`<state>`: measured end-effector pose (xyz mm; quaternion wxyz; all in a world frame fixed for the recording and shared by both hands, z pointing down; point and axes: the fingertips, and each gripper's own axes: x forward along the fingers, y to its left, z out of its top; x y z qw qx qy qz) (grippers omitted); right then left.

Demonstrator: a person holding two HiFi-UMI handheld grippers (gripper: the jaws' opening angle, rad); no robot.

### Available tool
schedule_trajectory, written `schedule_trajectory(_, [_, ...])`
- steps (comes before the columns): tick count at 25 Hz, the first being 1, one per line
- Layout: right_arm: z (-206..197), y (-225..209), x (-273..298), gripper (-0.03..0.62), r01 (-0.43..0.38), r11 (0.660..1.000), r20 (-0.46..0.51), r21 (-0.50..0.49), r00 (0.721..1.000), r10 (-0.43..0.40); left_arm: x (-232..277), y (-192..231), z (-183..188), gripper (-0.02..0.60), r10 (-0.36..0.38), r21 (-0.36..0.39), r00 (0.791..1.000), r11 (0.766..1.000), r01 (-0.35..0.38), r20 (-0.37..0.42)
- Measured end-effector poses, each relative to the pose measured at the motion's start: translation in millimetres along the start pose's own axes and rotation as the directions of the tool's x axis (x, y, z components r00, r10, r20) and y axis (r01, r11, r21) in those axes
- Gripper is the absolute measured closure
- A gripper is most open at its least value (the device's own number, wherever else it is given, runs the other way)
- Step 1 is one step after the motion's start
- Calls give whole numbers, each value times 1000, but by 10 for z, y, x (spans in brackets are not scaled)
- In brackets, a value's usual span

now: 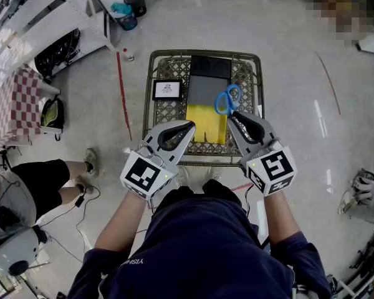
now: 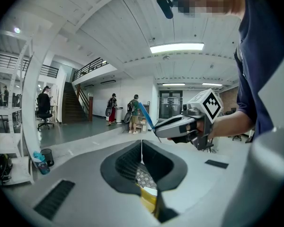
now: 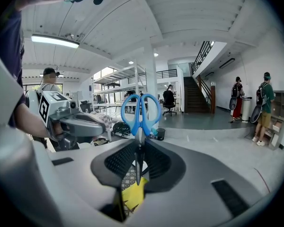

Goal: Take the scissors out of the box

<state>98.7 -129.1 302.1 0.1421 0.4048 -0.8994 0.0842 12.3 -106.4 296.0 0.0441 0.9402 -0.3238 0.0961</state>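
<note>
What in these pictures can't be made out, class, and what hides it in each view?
1. Scissors blades: in the head view, covered by the right gripper and its jaws.
2. Card print: in the head view, too small to read.
3. Box: in both gripper views, only a yellow sliver shows between the jaws.
4. Top right corner of the head view: covered by a mosaic patch.
</note>
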Motion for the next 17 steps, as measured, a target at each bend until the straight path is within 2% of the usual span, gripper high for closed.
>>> schedule_trajectory(17, [38, 51, 10, 516, -13, 1000, -2, 1, 1000, 13, -32, -28, 82, 555, -3, 2, 1000, 1000, 3, 7])
